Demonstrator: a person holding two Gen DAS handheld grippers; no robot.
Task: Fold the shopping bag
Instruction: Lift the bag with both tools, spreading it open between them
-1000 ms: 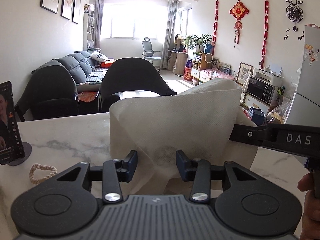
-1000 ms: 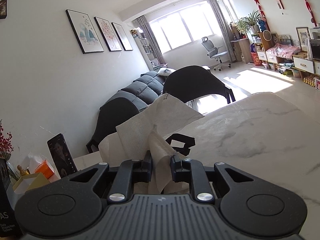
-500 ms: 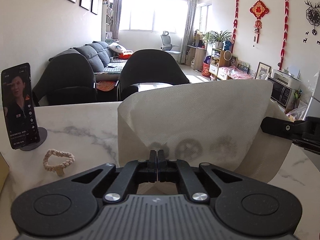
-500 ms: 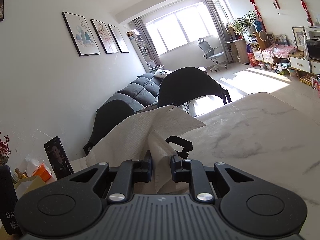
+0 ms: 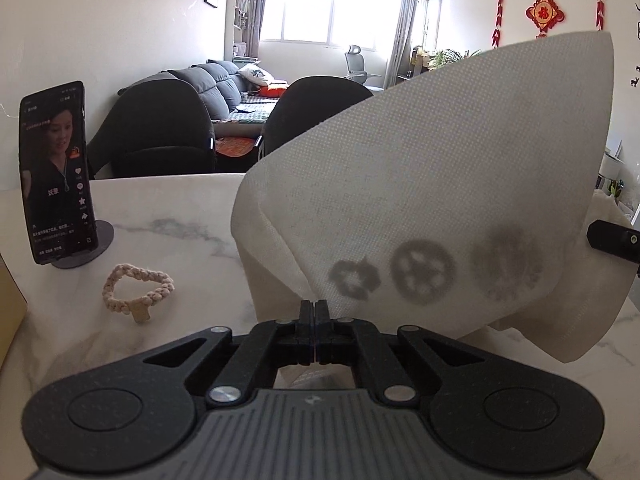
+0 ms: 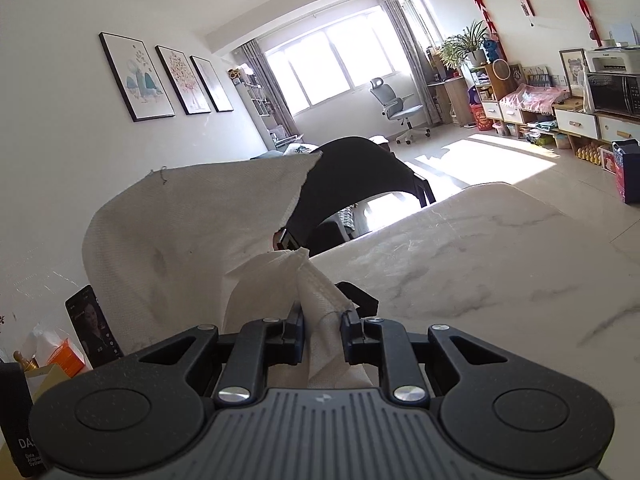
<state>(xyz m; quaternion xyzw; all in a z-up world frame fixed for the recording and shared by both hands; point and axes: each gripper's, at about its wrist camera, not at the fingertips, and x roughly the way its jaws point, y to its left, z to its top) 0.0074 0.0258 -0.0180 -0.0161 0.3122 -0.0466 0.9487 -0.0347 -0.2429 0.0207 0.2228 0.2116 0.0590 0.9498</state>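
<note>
A: How were the left gripper's (image 5: 315, 312) fingers recorded?

B: They were noted pressed together on the lower edge of the shopping bag (image 5: 432, 200), with white nonwoven fabric pinched between them. The bag was lifted above the marble table (image 5: 172, 216), one corner raised high at the right (three dark round prints showed through the cloth).

A: And the right gripper (image 6: 322, 330)?

B: Its fingers were seen narrowly apart, with a bunched fold of the bag (image 6: 192, 240) clamped between them. The rest of the fabric was draped up and to the left.

A: Other items?

B: A phone (image 5: 56, 172) on a stand and a braided cord loop (image 5: 136, 290) were logged on the table, left of the bag.
</note>
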